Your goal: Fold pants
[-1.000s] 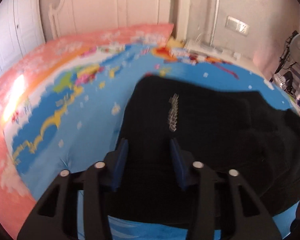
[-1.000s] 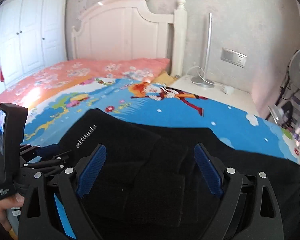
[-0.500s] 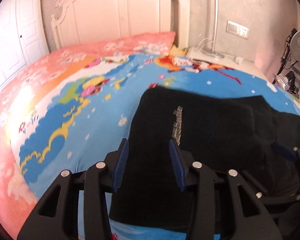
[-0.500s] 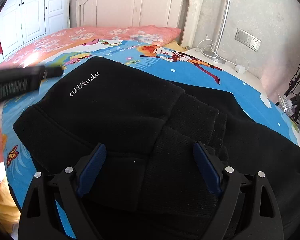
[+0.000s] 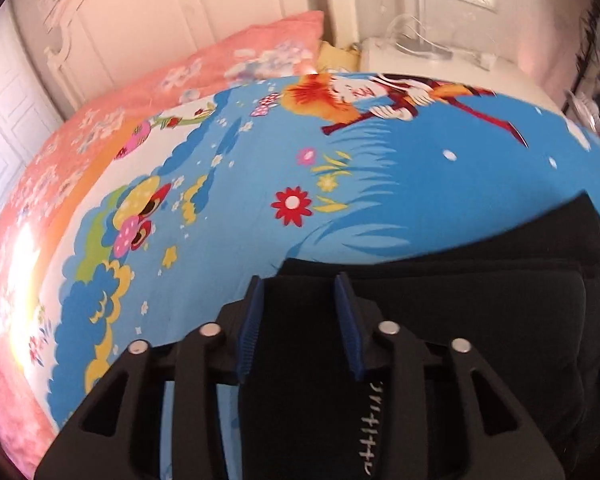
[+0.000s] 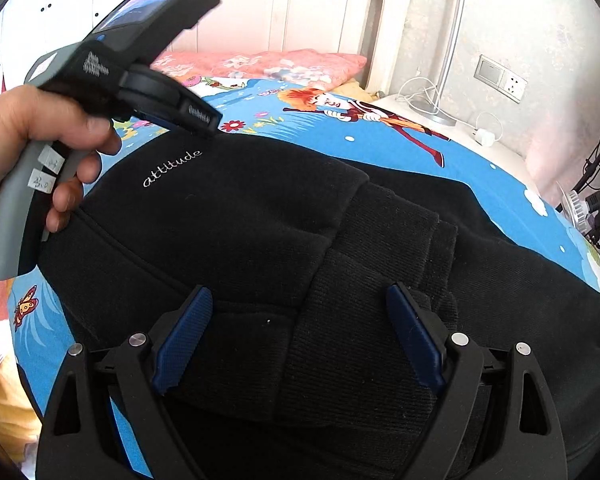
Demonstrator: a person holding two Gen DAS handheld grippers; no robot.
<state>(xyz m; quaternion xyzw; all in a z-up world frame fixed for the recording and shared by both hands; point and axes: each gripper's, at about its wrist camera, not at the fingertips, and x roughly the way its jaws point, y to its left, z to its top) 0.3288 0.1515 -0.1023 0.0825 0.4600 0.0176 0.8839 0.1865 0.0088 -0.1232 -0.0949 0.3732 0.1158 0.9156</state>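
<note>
Pants part-folded on bed; left gripper opening, holding nothing; right gripper wide, empty; next: grasp an edge.

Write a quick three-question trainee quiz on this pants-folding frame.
1. True or false: the right tool is shut on the black pants.
2. What does the stitched word on the pants read?
3. The pants lie on: A) a wooden floor, B) a blue cartoon bedsheet, C) a chair.

Key: 1. False; its jaws stand wide apart over the fabric, with nothing pinched. 2. "attitude". 3. B.
</note>
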